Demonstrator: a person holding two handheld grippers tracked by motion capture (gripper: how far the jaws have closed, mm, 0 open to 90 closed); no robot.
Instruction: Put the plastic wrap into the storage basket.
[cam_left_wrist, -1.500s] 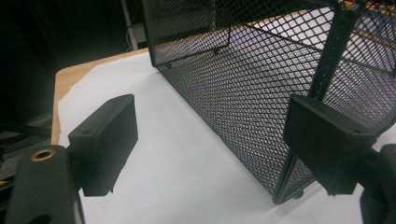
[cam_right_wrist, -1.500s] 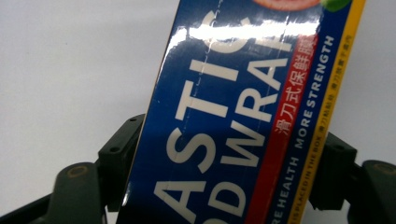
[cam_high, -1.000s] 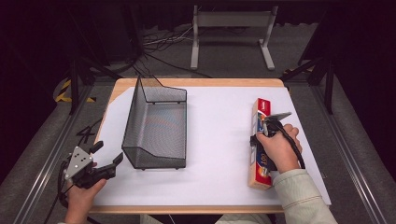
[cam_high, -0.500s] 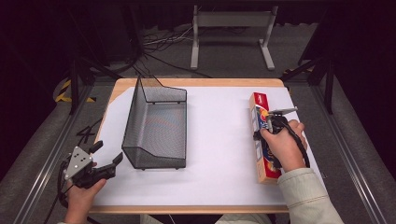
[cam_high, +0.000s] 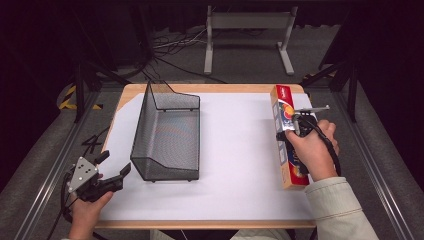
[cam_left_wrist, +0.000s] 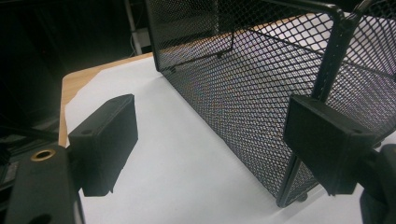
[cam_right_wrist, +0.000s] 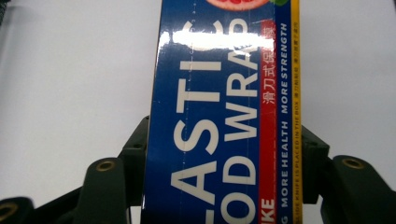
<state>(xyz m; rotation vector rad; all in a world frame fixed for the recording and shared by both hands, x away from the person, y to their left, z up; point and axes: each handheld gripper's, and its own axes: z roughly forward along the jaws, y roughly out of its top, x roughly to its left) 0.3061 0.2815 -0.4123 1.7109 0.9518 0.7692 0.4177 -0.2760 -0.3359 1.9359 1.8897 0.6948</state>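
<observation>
Meanwhile, right gripper (cam_high: 294, 122) clamped the wrap box (cam_high: 287, 140) at 3 o'clock; left gripper (cam_high: 107, 172) waited wide beside the unfilled basket (cam_high: 167, 132).

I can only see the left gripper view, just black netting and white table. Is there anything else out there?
Observer: Yes, a long blue plastic-wrap box lies along the right side of the white table.
Operator: Is anything touching it?
Observer: The right hand-held gripper has a jaw pressed against each long side of the box.
Operator: Is anything inside my netting thing?
Observer: From above, the black wire-mesh basket looks empty.
</observation>
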